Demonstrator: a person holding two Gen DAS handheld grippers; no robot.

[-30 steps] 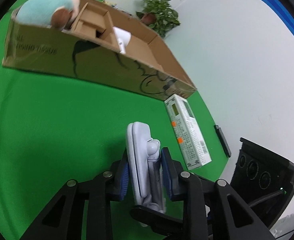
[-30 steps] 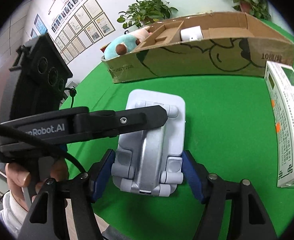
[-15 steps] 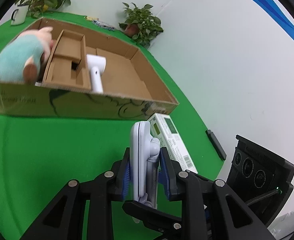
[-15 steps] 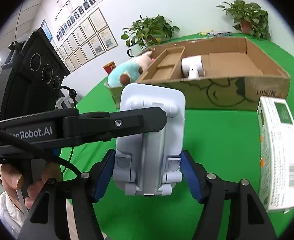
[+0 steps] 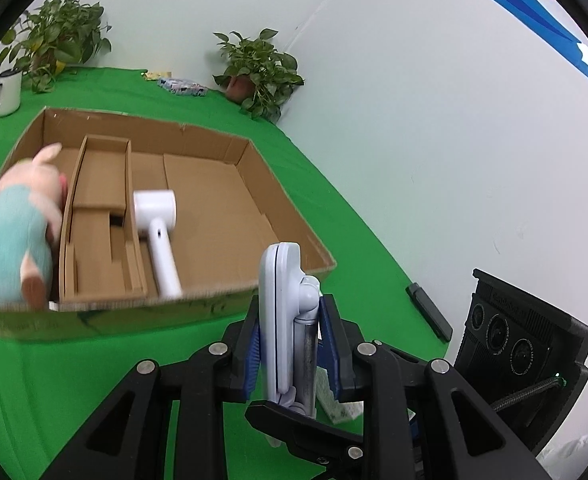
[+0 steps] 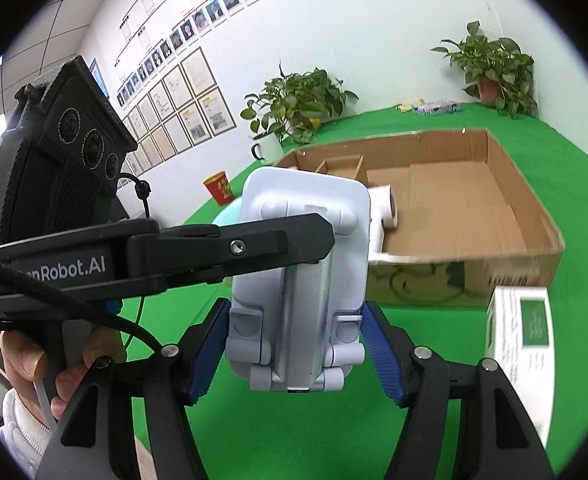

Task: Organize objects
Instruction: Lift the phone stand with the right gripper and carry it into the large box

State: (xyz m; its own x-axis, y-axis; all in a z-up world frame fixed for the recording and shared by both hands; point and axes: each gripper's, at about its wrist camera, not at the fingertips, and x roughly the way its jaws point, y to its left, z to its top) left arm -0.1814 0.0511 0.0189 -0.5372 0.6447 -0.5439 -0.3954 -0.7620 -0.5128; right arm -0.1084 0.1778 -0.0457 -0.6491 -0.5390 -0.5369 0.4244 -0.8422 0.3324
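Note:
Both grippers hold one pale blue folding phone stand (image 5: 284,320), lifted above the green table in front of the cardboard box (image 5: 230,148). My left gripper (image 5: 292,344) is shut across its thin sides. My right gripper (image 6: 295,352) has its blue pads against the wide sides of the stand (image 6: 301,280). The left gripper's black finger (image 6: 230,248) crosses the stand in the right wrist view. The box holds a white hair dryer (image 5: 156,232) and a plush pig (image 5: 18,232) beside cardboard dividers.
A white and green carton (image 6: 521,348) lies on the table to the right of the box. A white mug (image 5: 6,92), potted plants (image 5: 258,72) and a red can (image 6: 220,188) stand at the table's far edge. A black bar (image 5: 427,312) lies near the wall.
Both grippers have lifted the stand higher. The views now look down into the box, and the carton has slid low and to the right.

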